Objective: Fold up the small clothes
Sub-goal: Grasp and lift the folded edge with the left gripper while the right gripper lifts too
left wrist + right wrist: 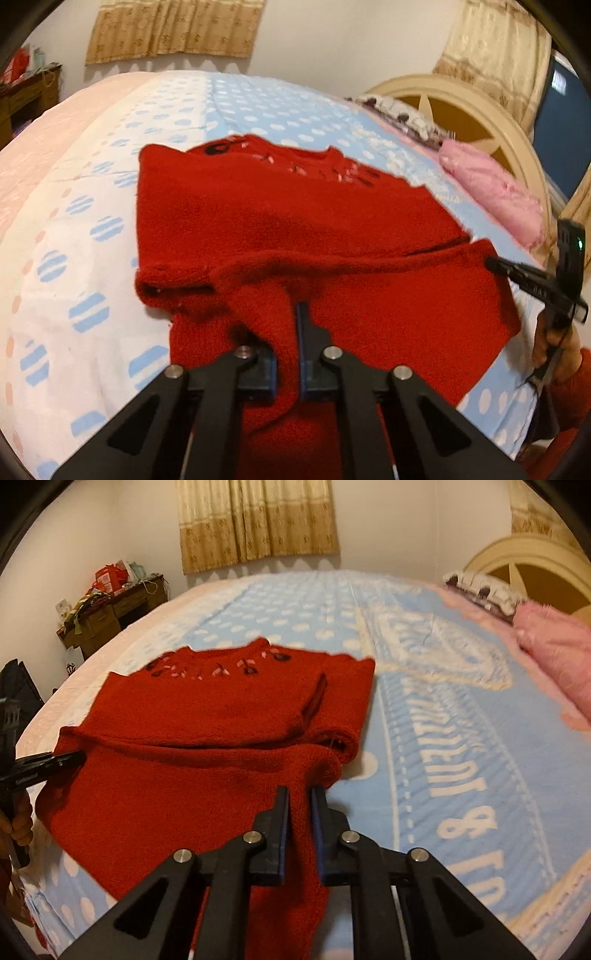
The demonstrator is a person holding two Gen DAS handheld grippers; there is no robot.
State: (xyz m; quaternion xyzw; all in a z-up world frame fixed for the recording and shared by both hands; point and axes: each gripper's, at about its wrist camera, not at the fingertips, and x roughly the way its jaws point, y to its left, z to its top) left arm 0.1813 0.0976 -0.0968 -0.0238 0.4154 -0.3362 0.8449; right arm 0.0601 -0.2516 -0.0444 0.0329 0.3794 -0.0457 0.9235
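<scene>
Near bed's point(461, 738) front edge: red sweater point(295, 221), soft floppy knit; left gripper point(288, 332) and right gripper point(300, 805) both clamped on hem corners, decent hold spots.

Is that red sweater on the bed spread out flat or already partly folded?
Partly folded: the red sweater has both sleeves turned in across its body, and each gripper pinches its near edge.

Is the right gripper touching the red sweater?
Touching. In the right wrist view the right gripper is shut on a fold of the red sweater, knit pinched between both fingers.
</scene>
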